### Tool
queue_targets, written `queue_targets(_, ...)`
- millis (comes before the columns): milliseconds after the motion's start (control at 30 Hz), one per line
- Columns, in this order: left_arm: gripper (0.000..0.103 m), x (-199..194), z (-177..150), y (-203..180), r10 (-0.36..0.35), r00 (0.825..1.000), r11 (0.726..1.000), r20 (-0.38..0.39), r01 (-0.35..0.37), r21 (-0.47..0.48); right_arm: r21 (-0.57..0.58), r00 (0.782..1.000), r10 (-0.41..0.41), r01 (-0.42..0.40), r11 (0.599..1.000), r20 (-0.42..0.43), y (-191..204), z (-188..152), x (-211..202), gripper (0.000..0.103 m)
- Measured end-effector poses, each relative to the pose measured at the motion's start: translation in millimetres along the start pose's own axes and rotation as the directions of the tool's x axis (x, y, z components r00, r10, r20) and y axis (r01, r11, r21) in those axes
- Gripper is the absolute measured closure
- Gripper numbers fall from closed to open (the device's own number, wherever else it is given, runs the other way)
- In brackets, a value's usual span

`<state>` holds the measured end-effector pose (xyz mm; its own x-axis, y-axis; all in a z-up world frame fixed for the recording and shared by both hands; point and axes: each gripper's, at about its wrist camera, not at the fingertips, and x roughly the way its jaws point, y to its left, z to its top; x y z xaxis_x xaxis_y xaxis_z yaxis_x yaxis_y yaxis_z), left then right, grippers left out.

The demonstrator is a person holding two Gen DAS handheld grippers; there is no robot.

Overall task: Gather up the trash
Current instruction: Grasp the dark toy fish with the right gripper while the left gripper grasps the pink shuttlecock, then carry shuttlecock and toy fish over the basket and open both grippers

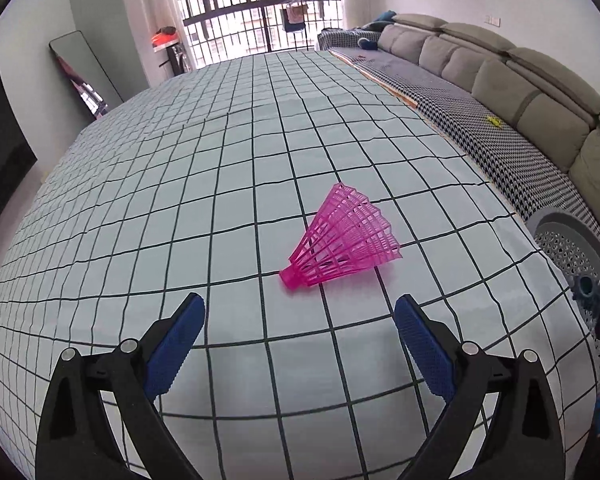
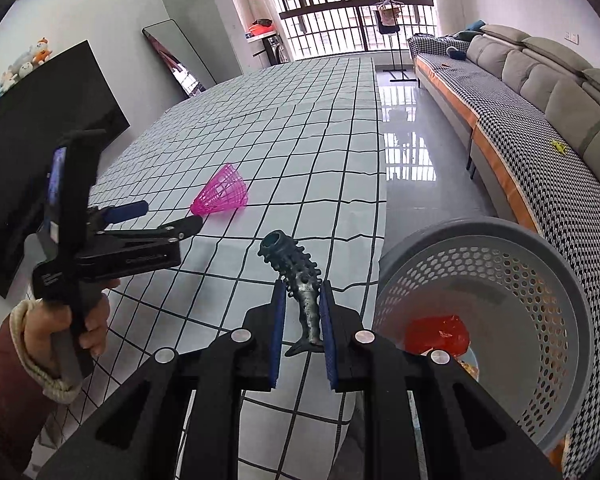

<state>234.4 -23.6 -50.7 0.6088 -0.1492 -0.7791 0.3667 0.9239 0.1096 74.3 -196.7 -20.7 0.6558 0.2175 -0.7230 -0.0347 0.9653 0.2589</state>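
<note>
Trash is partly gathered: something red already lies in the grey basket. My right gripper has its fingers clamped on a dark knobbly piece, just beside the basket's rim (the drop looks close). A pink shuttlecock lies on the checked surface, farther from the basket, ahead of my left gripper, fingers spread and empty.

Both tools are black plastic, the arms cut with triangular openings and pinned by round silver screws. Blue, fine-textured pads line the left tool and right tool. The left hand wears a dark maroon sleeve with a cream knitted cuff.
</note>
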Motion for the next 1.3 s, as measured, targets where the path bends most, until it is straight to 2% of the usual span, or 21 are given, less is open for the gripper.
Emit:
queue_targets(267, 0.009, 26.4, 19.6, -13.5, -0.036, 0.999, 0.996, 0.014, 0.035, 0.082, 0.034, 1.0, 0.02, -0.02, 0.999, 0.001, -12.8, -1.2, -4.5, 0.086)
queue_targets(367, 0.012, 33.9, 24.4, -17.0, -0.047, 0.999, 0.995, 0.006, 0.046, 0.085, 0.043, 1.0, 0.018, -0.019, 0.999, 0.005, -16.8, -1.3, -6.2, 0.086)
queue_targets(433, 0.024, 38.2, 26.8, -20.3, -0.057, 0.998, 0.995, -0.011, 0.058, 0.079, 0.049, 1.0, 0.017, -0.018, 0.999, 0.008, -17.7, -1.9, -8.4, 0.086)
queue_targets(533, 0.036, 41.8, 28.2, -23.8, -0.078, 0.997, 0.995, -0.023, 0.079, 0.062, 0.056, 1.0, 0.014, -0.015, 0.998, 0.013, -21.0, -3.2, -12.3, 0.086)
queue_targets(633, 0.04, 39.5, 26.3, -26.9, -0.088, 0.996, 0.995, -0.023, 0.089, 0.047, 0.062, 1.0, 0.013, -0.014, 0.998, 0.018, -23.6, -5.2, -16.2, 0.086)
queue_targets(767, 0.043, 24.4, 14.7, -28.1, -0.082, 0.997, 0.996, -0.009, 0.082, 0.027, 0.068, 1.0, 0.013, -0.014, 0.998, 0.024, -28.3, -9.9, -23.7, 0.086)
queue_targets(933, 0.044, -14.6, -0.5, -39.5, -0.076, 0.996, 0.997, 0.045, 0.076, 0.01, 0.079, 0.999, 0.008, -0.01, 0.997, 0.031, -32.2, -18.4, -33.4, 0.086)
queue_targets(1133, 0.044, -65.5, -17.9, -72.6, -0.1, 0.99, 0.995, 0.099, 0.1, 0.011, 0.101, 0.999, -0.012, 0.008, 0.995, 0.035, -47.8, -36.8, -49.4, 0.086)
queue_targets(1300, 0.044, -90.5, -27.8, -111.0, -0.133, 0.984, 0.991, 0.118, 0.134, 0.0, 0.127, 0.998, -0.057, 0.052, 0.991, 0.035, -71.2, -52.6, -66.8, 0.086)
